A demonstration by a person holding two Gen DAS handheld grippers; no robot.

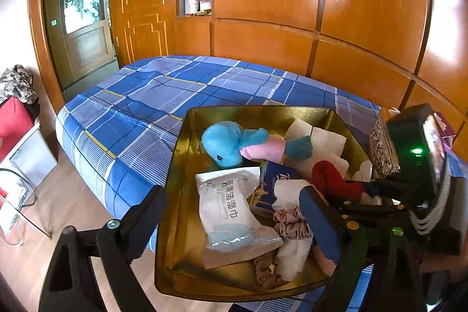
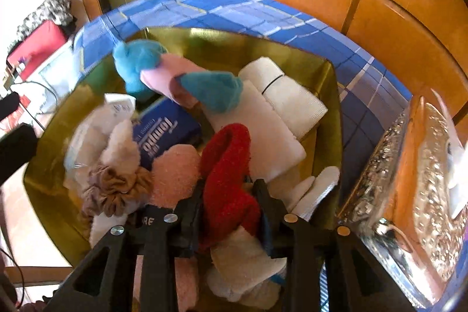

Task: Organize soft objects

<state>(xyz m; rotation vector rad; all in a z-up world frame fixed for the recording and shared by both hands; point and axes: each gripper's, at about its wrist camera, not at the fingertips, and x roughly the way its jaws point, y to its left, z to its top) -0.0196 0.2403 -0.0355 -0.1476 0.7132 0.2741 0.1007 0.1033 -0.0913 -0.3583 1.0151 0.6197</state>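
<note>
Resting on bed: a gold tray (image 1: 187, 165) was set on the blue plaid bedspread (image 1: 140, 95).
Left gripper (image 1: 234, 212): jaws were spread wide over the tray, nothing pressed between them.
Tray, 9 o'clock: a wet-wipe pack (image 1: 231, 215) was laid.
Tray, 12 o'clock: a blue plush dolphin (image 1: 225, 145) was seen.
Right gripper (image 2: 228, 203): narrowly parted jaws were seen around a red sock (image 2: 228, 165); whether it was still pinched cannot be told.
Tray, 3 o'clock: white folded cloths (image 2: 280, 98) were stacked.

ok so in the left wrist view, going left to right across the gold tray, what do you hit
wet wipes pack → blue tissue pack → red sock, all in the gold tray
</note>
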